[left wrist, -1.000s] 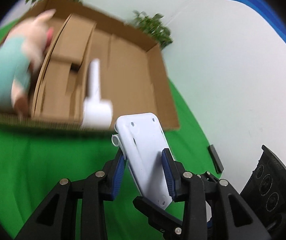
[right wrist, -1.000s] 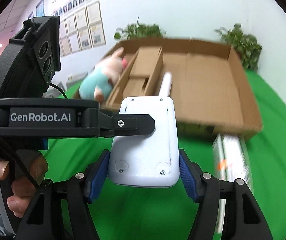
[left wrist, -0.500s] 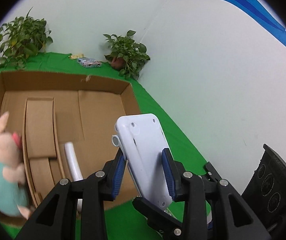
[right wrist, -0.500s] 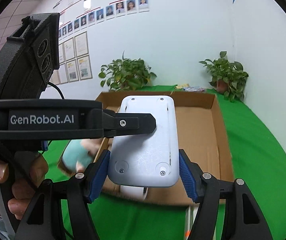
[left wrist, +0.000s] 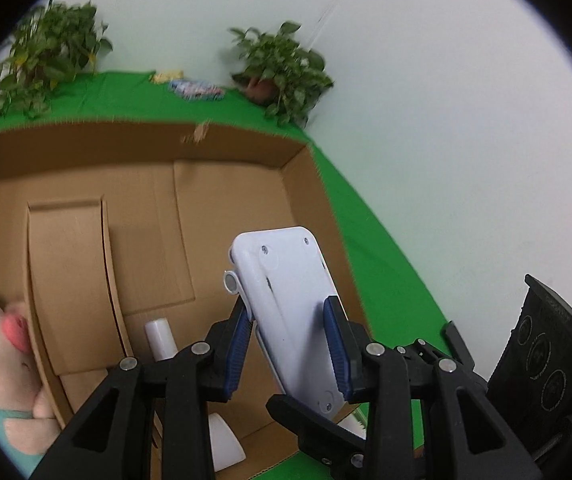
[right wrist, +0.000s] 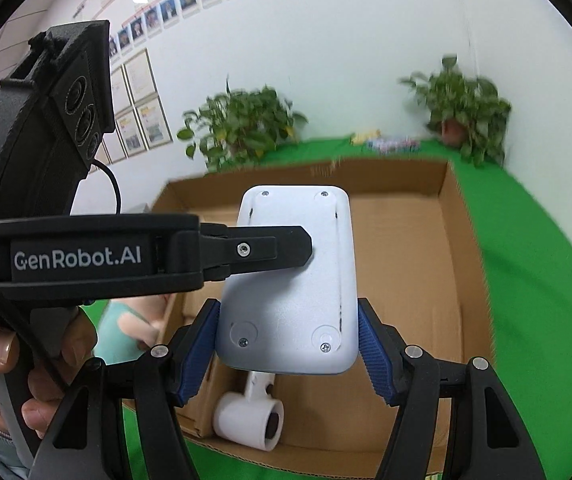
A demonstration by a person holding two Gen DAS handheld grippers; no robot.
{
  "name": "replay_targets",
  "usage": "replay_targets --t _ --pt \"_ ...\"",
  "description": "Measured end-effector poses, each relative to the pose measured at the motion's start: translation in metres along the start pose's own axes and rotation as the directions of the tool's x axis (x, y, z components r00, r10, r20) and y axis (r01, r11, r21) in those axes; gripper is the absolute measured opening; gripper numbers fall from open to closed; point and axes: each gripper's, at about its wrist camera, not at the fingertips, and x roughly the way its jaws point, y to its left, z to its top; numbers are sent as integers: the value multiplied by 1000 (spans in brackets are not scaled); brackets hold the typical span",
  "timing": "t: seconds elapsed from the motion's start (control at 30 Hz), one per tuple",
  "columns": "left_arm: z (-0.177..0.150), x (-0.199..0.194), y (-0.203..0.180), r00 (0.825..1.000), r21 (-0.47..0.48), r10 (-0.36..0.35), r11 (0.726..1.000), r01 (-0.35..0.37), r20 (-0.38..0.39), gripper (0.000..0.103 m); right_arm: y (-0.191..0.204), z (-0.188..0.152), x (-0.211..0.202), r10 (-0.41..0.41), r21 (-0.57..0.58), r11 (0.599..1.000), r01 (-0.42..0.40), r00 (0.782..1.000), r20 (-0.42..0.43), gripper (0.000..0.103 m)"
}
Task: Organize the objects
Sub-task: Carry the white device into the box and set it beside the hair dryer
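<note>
White plastic, that's what you've got pinned from two sides: the flat device (right wrist: 290, 280) is hanging in the air above the open cardboard box (right wrist: 452, 264), over its near middle part. Your right tool (right wrist: 288, 348) is pinching it across its wide faces' edges near the bottom end, blue pads (right wrist: 374, 354) pressed on both sides. Your left tool (left wrist: 288, 350) is clamped across the thin way, so it sees the thing edge-on.

What could bite you: two tools on one rigid slab means if your hands drift apart or twist differently, one set of pads can slide off the smooth plastic and the whole thing swings on the other grip. If it drops from here I'd guess it lands on the white hair dryer (right wrist: 252, 416) already lying in the box near the front wall. Also the box walls look floppy, so catching an edge on the way down could shove the box across the green tabletop (right wrist: 526, 280). The plush pig (left wrist: 2, 356) on the left, past the cardboard divider (left wrist: 70, 280), is close enough to get bumped by your left tool too.

Orientation: the device's long axis runs away from both cameras toward the back wall of the box, tilted upward, screw-hole back facing up. Far end points at the potted plants (right wrist: 242, 128).
</note>
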Motion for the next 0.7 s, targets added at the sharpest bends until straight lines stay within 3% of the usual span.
replay_targets --t 0.17,0.43,0.7 --pt "-20 45 18 994 -27 47 998 -50 -97 34 -23 -35 41 47 71 997 -40 995 -88 63" --pt "-44 93 32 969 -52 95 993 -110 -230 35 -51 -72 81 97 149 986 -70 977 -188 63" --pt "-51 90 29 958 -24 147 987 -158 -245 30 -50 -82 94 97 145 987 -63 967 -235 63"
